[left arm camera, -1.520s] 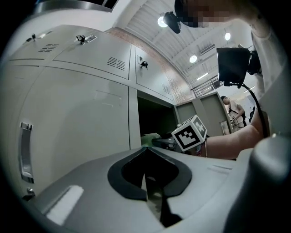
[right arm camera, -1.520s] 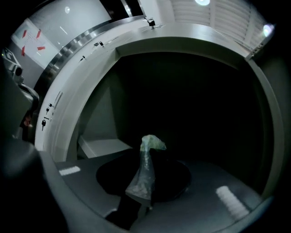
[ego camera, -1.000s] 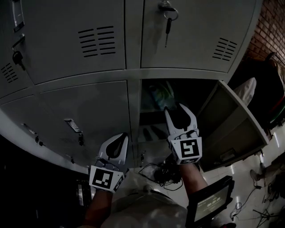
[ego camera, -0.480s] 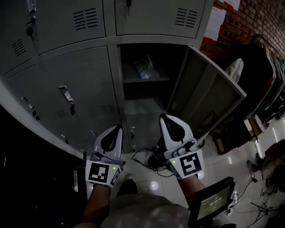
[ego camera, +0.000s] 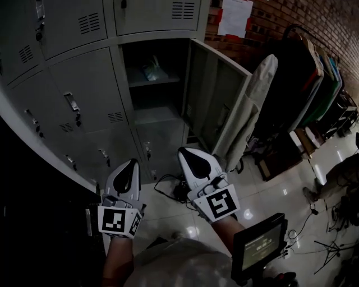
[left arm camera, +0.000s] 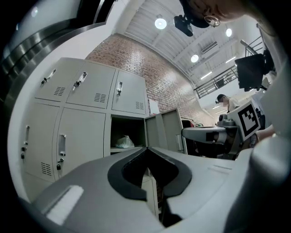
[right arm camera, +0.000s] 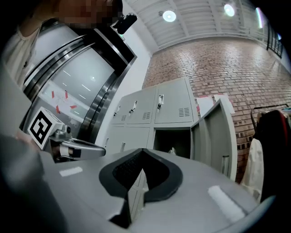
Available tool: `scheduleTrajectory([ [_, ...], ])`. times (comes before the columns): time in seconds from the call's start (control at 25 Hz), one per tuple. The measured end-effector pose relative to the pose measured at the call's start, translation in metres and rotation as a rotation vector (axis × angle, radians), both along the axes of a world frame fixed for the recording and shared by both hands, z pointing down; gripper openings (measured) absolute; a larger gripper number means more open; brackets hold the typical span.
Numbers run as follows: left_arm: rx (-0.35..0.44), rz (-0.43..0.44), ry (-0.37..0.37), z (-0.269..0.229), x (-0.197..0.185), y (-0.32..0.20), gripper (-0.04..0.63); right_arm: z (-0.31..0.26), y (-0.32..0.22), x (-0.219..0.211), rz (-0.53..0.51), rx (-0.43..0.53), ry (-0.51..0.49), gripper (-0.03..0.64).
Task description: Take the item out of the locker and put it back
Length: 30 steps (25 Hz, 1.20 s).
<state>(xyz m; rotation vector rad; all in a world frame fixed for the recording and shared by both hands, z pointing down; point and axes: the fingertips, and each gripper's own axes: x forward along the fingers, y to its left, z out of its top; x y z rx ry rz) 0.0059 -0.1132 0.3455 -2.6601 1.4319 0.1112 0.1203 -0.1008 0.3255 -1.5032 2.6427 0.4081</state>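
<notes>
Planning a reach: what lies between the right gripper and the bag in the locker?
Only open air, as the head view shows: the shut right gripper hangs before the open locker, nothing blocking the bag.

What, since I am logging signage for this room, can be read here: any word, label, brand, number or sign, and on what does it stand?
No text here can be read.
White sheets on the brick wall: print too small to read.
Screen near the person's waist: characters too blurred to read.
Square markers on the cubes: black-and-white patterns, no letters.
Locker doors: no legible label or number.
</notes>
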Motion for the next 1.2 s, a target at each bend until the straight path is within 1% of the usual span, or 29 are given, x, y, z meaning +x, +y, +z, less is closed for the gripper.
scheduleTrajectory([
  [0.2,0.015,-0.009,0.004,-0.009,-0.005,0.021,0.002,-0.014,0.023,-0.016,-0.04,0.028,-0.002,0.0],
  [0.32,0.029,-0.008,0.004,-0.014,-0.012,0.024,0.002,-0.018,0.029,-0.021,-0.028,0.033,-0.011,0.0],
  [0.4,0.027,-0.002,0.006,-0.016,-0.016,0.022,0.002,-0.018,0.029,-0.023,-0.021,0.023,-0.023,0.0],
  [0.8,0.031,0.007,0.017,-0.017,-0.027,0.015,0.002,-0.023,0.023,-0.033,-0.009,0.044,0.006,0.0],
  [1.0,0.046,0.018,0.017,-0.02,-0.023,0.01,0.002,-0.024,0.019,-0.031,0.002,0.051,0.003,0.0],
  [1.2,0.044,0.025,0.026,-0.021,-0.021,0.006,0.002,-0.022,0.015,-0.029,0.01,0.048,0.02,0.0],
])
